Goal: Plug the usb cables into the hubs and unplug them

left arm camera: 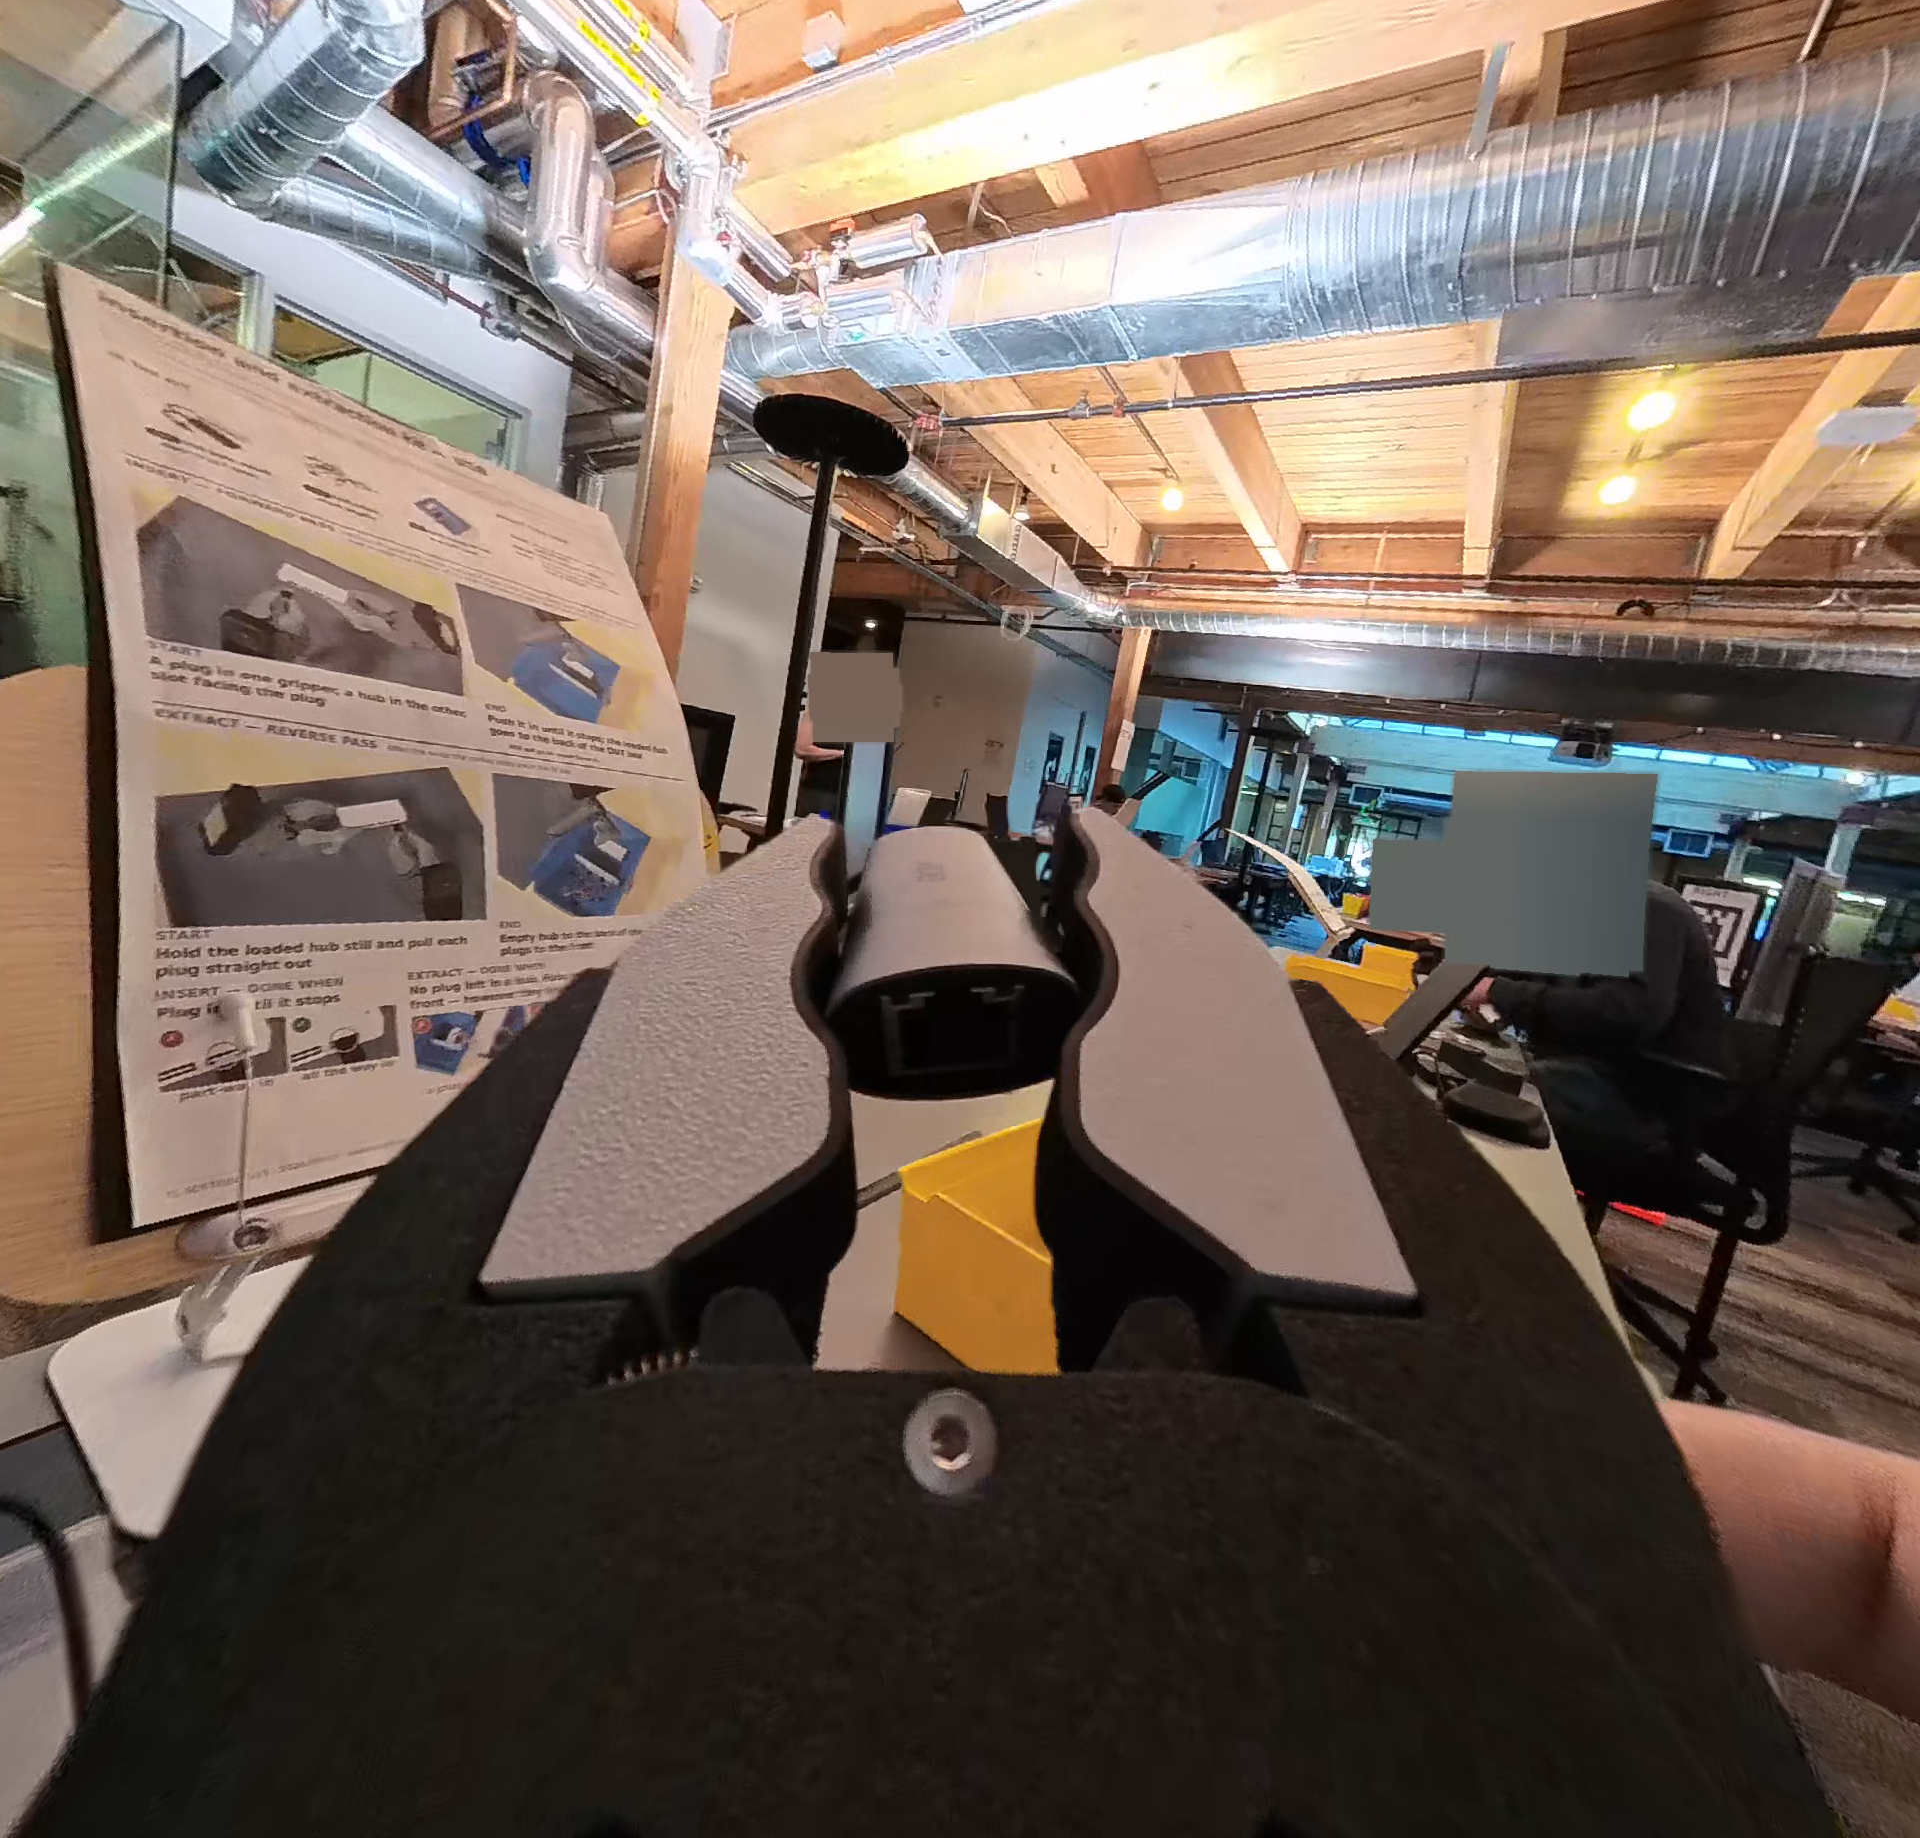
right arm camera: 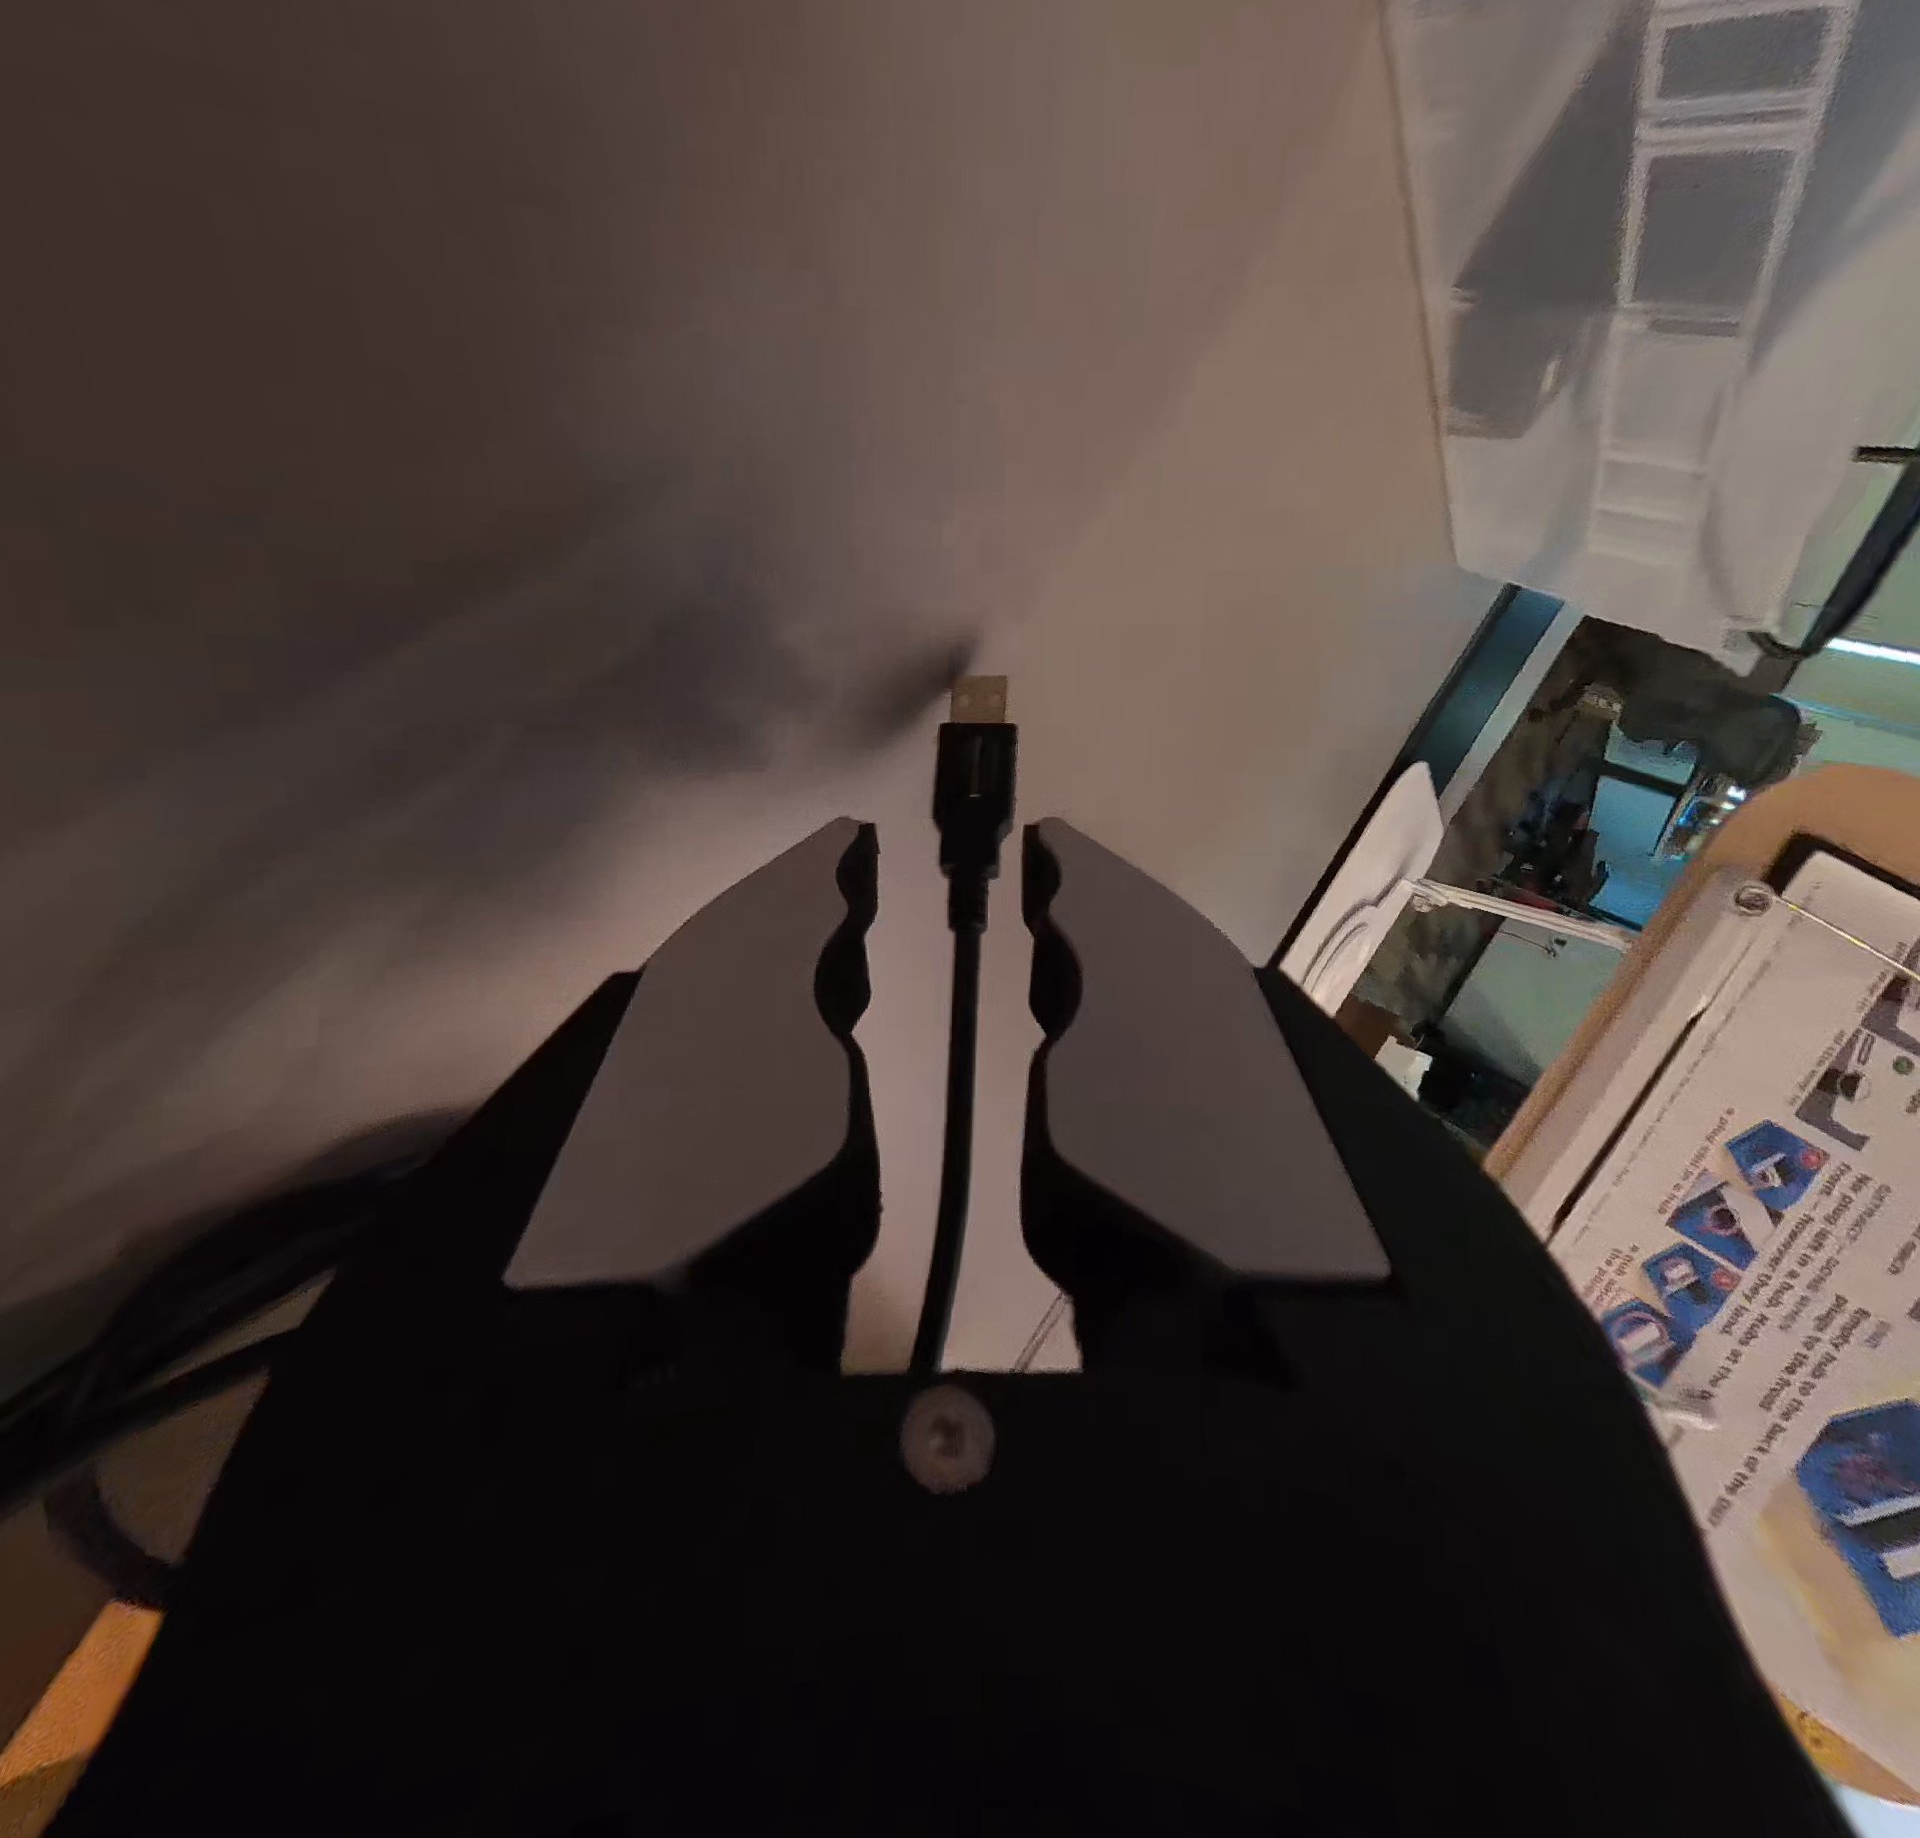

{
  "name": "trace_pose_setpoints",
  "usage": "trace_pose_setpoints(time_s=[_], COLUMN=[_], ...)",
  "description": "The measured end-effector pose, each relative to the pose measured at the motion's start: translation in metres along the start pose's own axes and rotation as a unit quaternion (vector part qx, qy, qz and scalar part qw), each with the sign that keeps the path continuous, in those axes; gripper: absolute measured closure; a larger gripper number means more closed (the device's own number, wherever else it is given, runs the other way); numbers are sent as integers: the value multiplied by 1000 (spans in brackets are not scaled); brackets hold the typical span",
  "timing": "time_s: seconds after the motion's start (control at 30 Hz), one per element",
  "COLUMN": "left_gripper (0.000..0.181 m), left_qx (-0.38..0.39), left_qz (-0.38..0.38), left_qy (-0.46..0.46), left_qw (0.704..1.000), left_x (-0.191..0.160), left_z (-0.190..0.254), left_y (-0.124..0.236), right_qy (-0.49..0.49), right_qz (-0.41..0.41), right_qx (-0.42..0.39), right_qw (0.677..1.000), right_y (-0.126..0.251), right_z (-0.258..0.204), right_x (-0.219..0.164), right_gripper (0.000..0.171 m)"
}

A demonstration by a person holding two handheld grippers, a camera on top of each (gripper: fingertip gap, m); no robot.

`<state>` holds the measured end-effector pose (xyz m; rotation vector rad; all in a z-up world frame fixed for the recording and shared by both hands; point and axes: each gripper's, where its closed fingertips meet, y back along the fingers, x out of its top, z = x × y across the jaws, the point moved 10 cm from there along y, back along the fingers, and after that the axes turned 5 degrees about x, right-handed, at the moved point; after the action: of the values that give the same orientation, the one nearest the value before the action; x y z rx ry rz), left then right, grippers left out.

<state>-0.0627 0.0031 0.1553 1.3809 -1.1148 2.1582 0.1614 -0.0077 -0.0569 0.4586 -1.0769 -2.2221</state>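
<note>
My left gripper [left arm camera: 951, 832] is shut on a dark grey hub [left arm camera: 951, 957] and holds it raised, tilted up toward the ceiling. The hub's end port faces the camera. My right gripper [right arm camera: 948, 832] has its jaws apart over a pale tabletop [right arm camera: 1143, 541]. A black USB cable [right arm camera: 961, 1061] runs down the gap between the fingers without touching either. Its black plug [right arm camera: 977, 749], with a metal tip, lies just past the fingertips. The background around it is blurred.
A printed instruction sheet [left arm camera: 364, 749] stands on a stand at the left and also shows in the right wrist view [right arm camera: 1766, 1217]. A yellow bin [left arm camera: 966, 1258] sits below the left gripper. A person sits at a desk [left arm camera: 1600, 1009] far right. Dark cables [right arm camera: 156, 1300] lie at the left. My hands' fingertips stand some 35 cm from each other.
</note>
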Motion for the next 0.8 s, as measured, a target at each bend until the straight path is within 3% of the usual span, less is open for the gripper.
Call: trace_pose_setpoints(time_s=[0.3, 0.8], left_gripper=[144, 144], left_qx=[-17, -30], left_qz=[16, 23], left_qy=[6, 12], left_qw=[1000, 999], left_x=[9, 11], left_z=[4, 5], left_y=[8, 9], right_qy=[41, -3], right_qz=[-36, -12], right_qx=[2, -6], right_qw=[998, 1000], right_y=[-13, -14], right_z=[6, 2], right_x=[2, -12], right_gripper=[142, 152])
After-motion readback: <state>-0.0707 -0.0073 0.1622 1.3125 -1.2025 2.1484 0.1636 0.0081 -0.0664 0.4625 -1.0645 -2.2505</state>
